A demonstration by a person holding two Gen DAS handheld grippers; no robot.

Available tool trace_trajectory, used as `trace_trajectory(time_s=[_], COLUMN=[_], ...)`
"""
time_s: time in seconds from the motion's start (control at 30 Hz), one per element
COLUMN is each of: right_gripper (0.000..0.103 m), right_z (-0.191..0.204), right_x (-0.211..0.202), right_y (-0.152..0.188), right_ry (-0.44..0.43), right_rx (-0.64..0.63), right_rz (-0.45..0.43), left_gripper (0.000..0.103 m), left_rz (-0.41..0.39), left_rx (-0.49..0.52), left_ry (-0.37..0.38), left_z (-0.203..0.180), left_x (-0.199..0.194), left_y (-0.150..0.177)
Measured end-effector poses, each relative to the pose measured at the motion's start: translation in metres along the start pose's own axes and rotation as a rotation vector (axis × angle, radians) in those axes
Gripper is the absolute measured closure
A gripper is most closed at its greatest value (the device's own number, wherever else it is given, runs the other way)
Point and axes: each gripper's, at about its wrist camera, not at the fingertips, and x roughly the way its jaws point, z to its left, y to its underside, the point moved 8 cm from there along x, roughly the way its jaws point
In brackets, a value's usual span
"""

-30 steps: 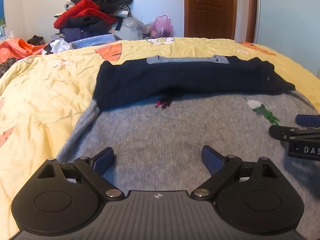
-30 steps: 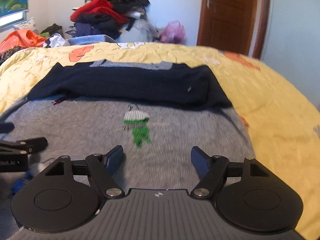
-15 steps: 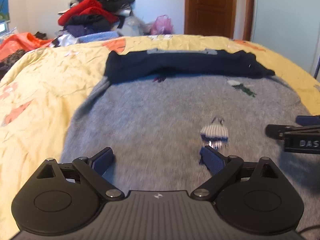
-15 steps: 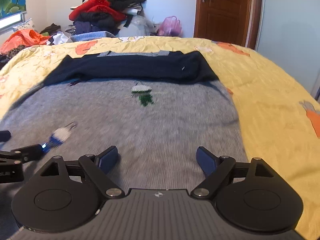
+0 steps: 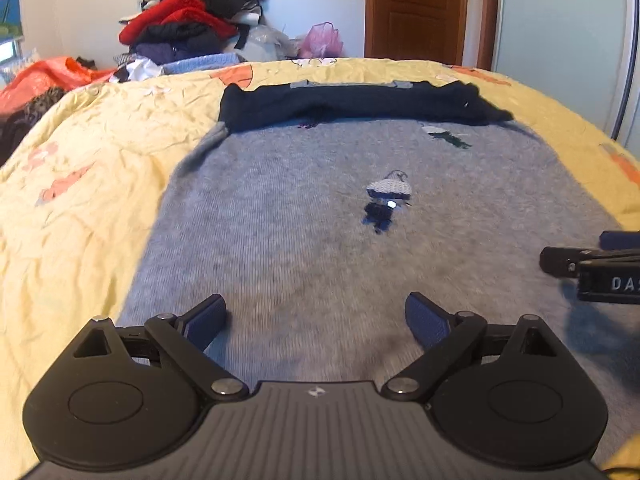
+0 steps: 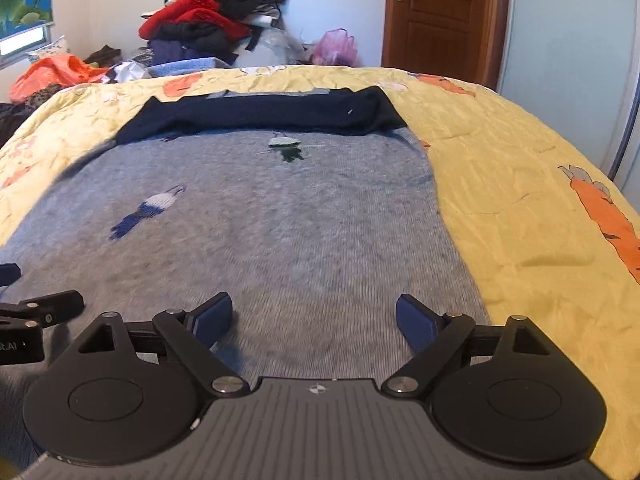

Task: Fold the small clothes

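A grey knitted sweater (image 5: 304, 240) (image 6: 304, 224) lies flat on the yellow bedspread (image 5: 80, 184), small figures stitched on it. Its dark navy sleeves (image 5: 360, 104) (image 6: 272, 114) lie folded across its far end. My left gripper (image 5: 316, 320) stands open low over the sweater's near left part, nothing between its fingers. Over the near right part my right gripper (image 6: 314, 320) is open too and holds nothing. Each gripper's tip shows at the side edge of the other's view.
A heap of red, black and blue clothes (image 5: 188, 28) (image 6: 208, 20) is piled beyond the bed's far edge, with a pink bag (image 5: 322, 40) beside it. An orange cloth (image 5: 44, 78) lies at far left. A brown door (image 5: 412, 8) and a pale wall panel stand behind.
Both grippers have drawn back toward the near end of the sweater, so more grey cloth and the stitched figures show ahead. Both stayed open and took hold of nothing.
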Motion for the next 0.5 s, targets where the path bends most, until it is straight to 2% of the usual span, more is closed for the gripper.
trace_trajectory(time_s=[0.07,0.13,0.3,0.4,0.5], right_gripper=[0.013,0.013,0.011,0.011,0.012], right_z=[-0.002,-0.002,0.000,-0.001,0.001], right_x=[0.001,-0.002,-0.008,-0.010,-0.017], right_y=[0.006,0.009,0.016,0.017,0.019], right_ry=[0.011,0.017,0.009,0.010,0.006], right_rx=[-0.005,0.002,-0.008,-0.001,-0.001], right_rz=[-0.007,-0.008,-0.002,-0.003,0.002], left_gripper=[0.006,0.005,0.005,0.005,0.005], left_rz=[0.006,-0.031,0.000,-0.035,-0.003], left_rx=[0.001,0.018,-0.001,0.012,-0.007], left_ry=[0.005,-0.014,0.000,-0.006,-0.006], left_z=[-0.002,-0.004,-0.007,-0.007,-0.005], left_x=[-0.004,-0.007,-0.021,-0.023,-0.029], left_y=[0.009,0.016,0.023,0.031,0.031])
